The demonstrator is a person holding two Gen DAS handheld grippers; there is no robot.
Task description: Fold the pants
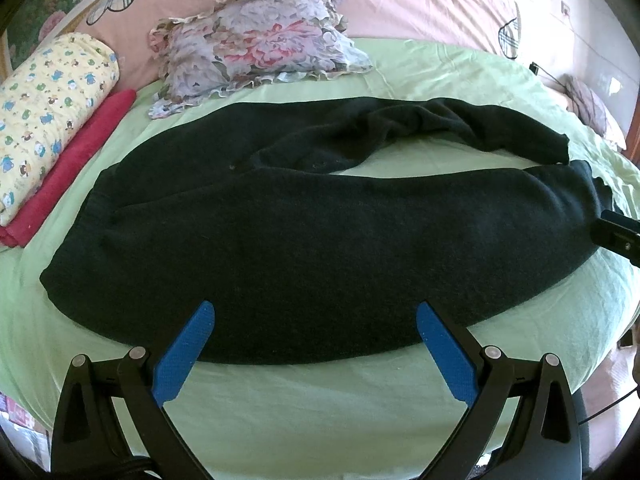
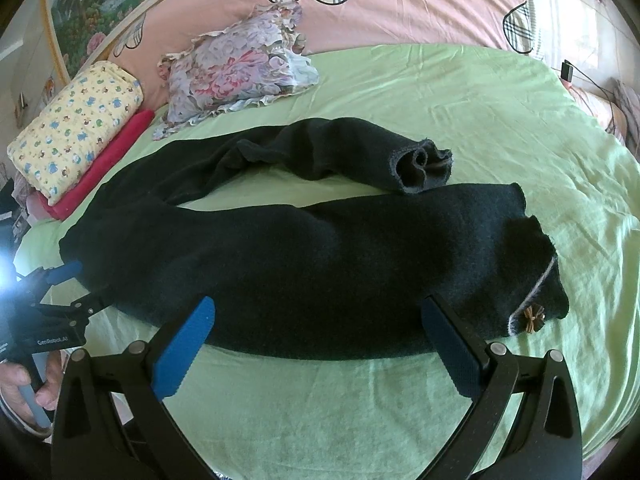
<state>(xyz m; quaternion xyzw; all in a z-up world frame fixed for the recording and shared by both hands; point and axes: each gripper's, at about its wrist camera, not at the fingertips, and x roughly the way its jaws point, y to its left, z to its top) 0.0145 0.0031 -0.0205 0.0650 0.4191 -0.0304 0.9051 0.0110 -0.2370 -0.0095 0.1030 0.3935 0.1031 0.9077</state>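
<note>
Dark knit pants (image 1: 312, 236) lie spread across a green bed sheet (image 1: 340, 404), waist to the left, legs to the right. The far leg (image 2: 328, 152) is rumpled, its cuff open toward me; the near leg (image 2: 360, 272) lies flat with a small brown bow (image 2: 533, 317) at its cuff. My left gripper (image 1: 316, 316) hovers open over the near edge of the pants, close to the waist half. My right gripper (image 2: 320, 314) is open too, over the near leg's edge. The left gripper (image 2: 68, 292) also shows at the waist end, held by a hand (image 2: 24, 392).
A floral pillow (image 1: 256, 48), a yellow patterned folded quilt (image 1: 48, 116) and a red folded cloth (image 1: 76, 168) sit at the far left of the bed. A pink duvet with checked hearts (image 2: 400, 0) lies behind. A black charger with cable (image 2: 567, 70) rests at far right.
</note>
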